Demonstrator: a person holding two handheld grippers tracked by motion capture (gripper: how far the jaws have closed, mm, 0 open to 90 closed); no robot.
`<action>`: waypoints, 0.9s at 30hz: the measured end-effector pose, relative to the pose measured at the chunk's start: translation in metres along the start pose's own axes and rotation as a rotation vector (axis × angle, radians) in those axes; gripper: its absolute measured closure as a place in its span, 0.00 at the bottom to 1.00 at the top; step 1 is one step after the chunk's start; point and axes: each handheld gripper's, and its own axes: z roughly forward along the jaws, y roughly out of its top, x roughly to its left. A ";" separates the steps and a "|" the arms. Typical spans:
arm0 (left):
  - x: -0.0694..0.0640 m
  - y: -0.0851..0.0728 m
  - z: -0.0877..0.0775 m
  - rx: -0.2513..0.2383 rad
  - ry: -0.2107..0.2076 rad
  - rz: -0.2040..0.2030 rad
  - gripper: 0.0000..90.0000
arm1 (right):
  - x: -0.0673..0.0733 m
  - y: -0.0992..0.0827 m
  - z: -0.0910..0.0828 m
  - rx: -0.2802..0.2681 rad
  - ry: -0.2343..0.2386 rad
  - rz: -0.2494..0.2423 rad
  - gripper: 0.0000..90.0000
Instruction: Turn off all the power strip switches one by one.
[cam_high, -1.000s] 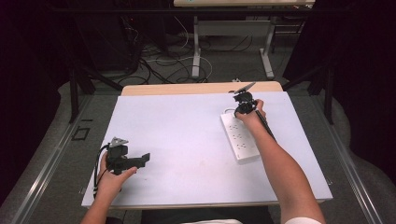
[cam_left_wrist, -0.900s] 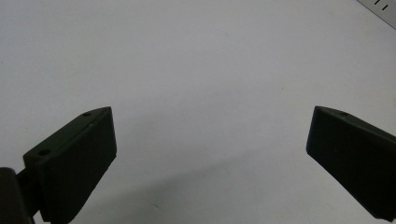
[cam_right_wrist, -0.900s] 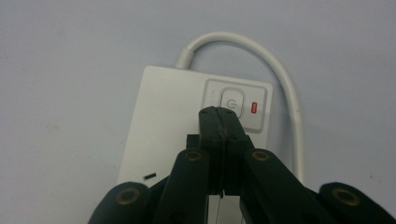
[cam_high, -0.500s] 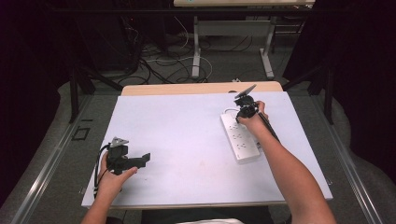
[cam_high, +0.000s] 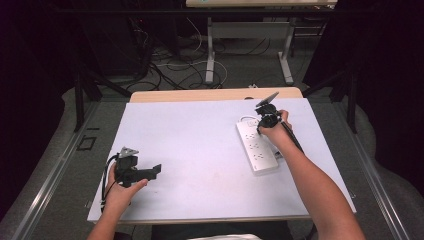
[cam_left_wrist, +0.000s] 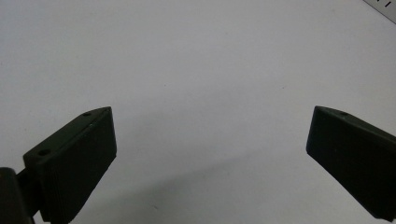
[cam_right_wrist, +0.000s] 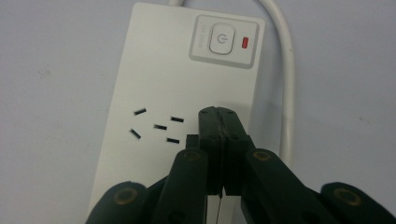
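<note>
the right gripper (cam_right_wrist: 218, 112), jaws pressed together and holding nothing, hovers over the white power strip (cam_right_wrist: 154, 84) right of centre in the high view. lower left, the left gripper (cam_left_wrist: 210, 140) rests with jaws wide apart over bare table (cam_high: 200, 135).

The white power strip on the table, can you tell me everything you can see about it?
The power strip is a long, flat bar that looks like white plastic, lying on the pale table. One end has a square power button beside a small red light. Socket slots dot its face, and a white cord curves from the button end. The shut right gripper hovers over it.
</note>
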 end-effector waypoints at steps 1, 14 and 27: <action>0.000 0.000 0.001 -0.008 0.003 -0.002 0.02 | 0.000 0.000 -0.001 0.030 -0.018 0.002 1.00; -0.001 0.000 0.001 -0.007 0.004 0.004 0.02 | -0.006 -0.004 -0.002 0.037 -0.014 0.012 0.99; 0.000 0.000 0.001 -0.007 0.007 0.005 0.02 | -0.008 -0.007 -0.002 0.021 0.003 0.023 1.00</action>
